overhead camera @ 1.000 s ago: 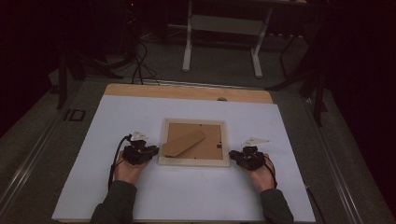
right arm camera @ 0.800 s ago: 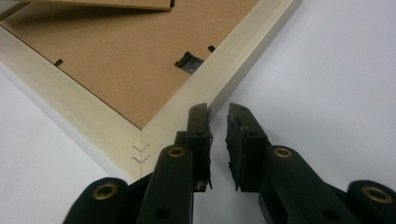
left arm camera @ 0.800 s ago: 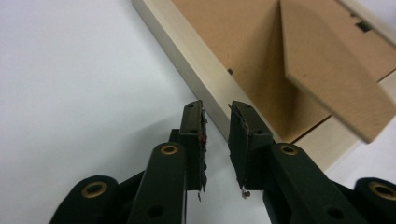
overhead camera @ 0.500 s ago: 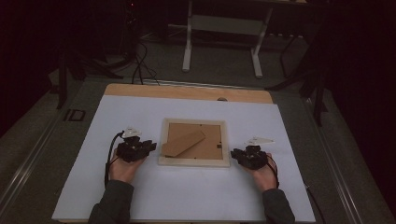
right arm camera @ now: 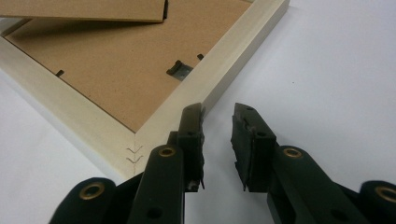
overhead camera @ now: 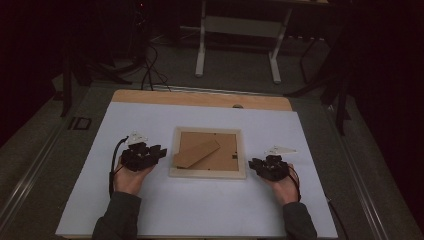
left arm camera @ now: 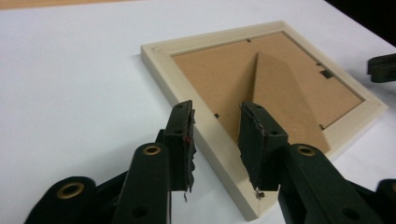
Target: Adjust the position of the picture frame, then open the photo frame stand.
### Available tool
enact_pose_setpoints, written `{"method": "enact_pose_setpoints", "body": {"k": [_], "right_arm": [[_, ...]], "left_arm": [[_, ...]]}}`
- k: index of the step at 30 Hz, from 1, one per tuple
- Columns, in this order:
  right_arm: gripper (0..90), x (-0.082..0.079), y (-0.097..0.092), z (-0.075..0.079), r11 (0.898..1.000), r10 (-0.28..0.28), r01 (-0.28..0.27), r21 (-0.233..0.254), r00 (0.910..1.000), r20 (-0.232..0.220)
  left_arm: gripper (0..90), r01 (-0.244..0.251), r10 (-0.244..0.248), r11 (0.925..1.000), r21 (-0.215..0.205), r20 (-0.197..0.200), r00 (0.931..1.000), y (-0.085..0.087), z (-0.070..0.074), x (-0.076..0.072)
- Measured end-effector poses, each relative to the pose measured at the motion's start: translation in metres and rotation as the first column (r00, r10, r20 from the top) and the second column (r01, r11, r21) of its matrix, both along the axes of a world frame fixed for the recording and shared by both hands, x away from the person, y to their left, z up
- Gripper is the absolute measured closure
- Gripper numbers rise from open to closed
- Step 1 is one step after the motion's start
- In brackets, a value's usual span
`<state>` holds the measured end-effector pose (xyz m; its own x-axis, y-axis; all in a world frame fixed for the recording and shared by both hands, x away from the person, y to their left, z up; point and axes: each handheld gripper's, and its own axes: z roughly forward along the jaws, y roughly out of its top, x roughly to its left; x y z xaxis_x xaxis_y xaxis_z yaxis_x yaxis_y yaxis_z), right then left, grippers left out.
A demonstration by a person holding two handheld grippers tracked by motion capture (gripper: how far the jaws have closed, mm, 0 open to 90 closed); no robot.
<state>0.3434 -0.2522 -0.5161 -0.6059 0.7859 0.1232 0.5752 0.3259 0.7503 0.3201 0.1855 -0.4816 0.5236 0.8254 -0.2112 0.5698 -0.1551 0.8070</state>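
Observation:
A pale wooden picture frame (overhead camera: 207,173) lies face down on the white tabletop (overhead camera: 150,120), its brown backing board and folded stand (overhead camera: 196,153) facing up. My left gripper (overhead camera: 160,151) sits just off the frame's left side. In the left gripper view, that gripper (left arm camera: 215,135) has its jaws apart above the frame's rail (left arm camera: 205,135); they have just been opening and the pads (left arm camera: 180,135) touch nothing. My right gripper (overhead camera: 253,164) is by the frame's right side. The right gripper view shows that gripper (right arm camera: 218,135) also just opening, over bare table beside the rail (right arm camera: 224,79).
A wooden strip (overhead camera: 200,99) runs along the table's far edge. Beyond it stand white metal legs (overhead camera: 200,60) and cables (overhead camera: 150,70) on a dark floor. The right gripper's jaw tip (left arm camera: 383,67) shows at the far right of the left gripper view.
My left gripper has drawn back a little from the frame's left edge. The right hand has hardly moved. The frame lies where it was.

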Motion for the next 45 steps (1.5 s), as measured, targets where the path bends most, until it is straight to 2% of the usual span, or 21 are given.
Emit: {"method": "enact_pose_setpoints", "body": {"k": [11, 13, 16, 24, 31, 34, 39, 45], "right_arm": [[72.8, 0.001, -0.002, -0.001, 1.000, -0.004, 0.004, 0.005, 1.0000, -0.003], [72.8, 0.000, -0.002, -0.001, 1.000, -0.003, 0.003, 0.005, 1.0000, -0.003], [72.7, 0.000, -0.002, 0.000, 1.000, -0.004, 0.004, 0.009, 1.0000, -0.002], [72.5, 0.001, -0.007, 0.001, 0.999, -0.021, 0.021, 0.028, 0.9998, -0.005], [71.6, 0.000, -0.006, 0.005, 0.999, -0.016, 0.016, 0.038, 0.9998, 0.007], [71.4, 0.000, -0.006, 0.005, 0.999, -0.017, 0.017, 0.040, 0.9998, 0.006], [71.0, 0.000, -0.006, 0.005, 0.999, -0.014, 0.014, 0.041, 0.9999, 0.005], [70.5, 0.000, -0.007, 0.005, 0.999, -0.018, 0.018, 0.046, 0.9998, 0.006]], "left_arm": [[63.3, 0.043, -0.042, 0.9985, -0.034, 0.018, 0.9990, -0.008, 0.010, -0.002], [62.6, 0.051, -0.051, 0.9982, -0.032, 0.019, 0.9985, -0.009, 0.011, -0.002], [62.2, 0.091, -0.091, 0.9955, -0.025, 0.023, 0.9956, -0.016, 0.016, -0.001], [60.7, 0.137, -0.137, 0.9905, -0.008, 0.031, 0.9901, -0.029, 0.024, 0.001], [59.8, 0.168, -0.168, 0.9858, 0.005, 0.025, 0.9855, -0.042, 0.038, 0.012], [59.8, 0.174, -0.173, 0.9847, -0.015, 0.021, 0.9846, -0.045, 0.041, 0.017], [59.7, 0.182, -0.183, 0.9827, -0.031, -0.005, 0.9832, -0.050, 0.040, 0.027], [58.1, 0.200, -0.200, 0.9798, -0.014, -0.033, 0.9792, -0.054, 0.034, 0.039]]}}
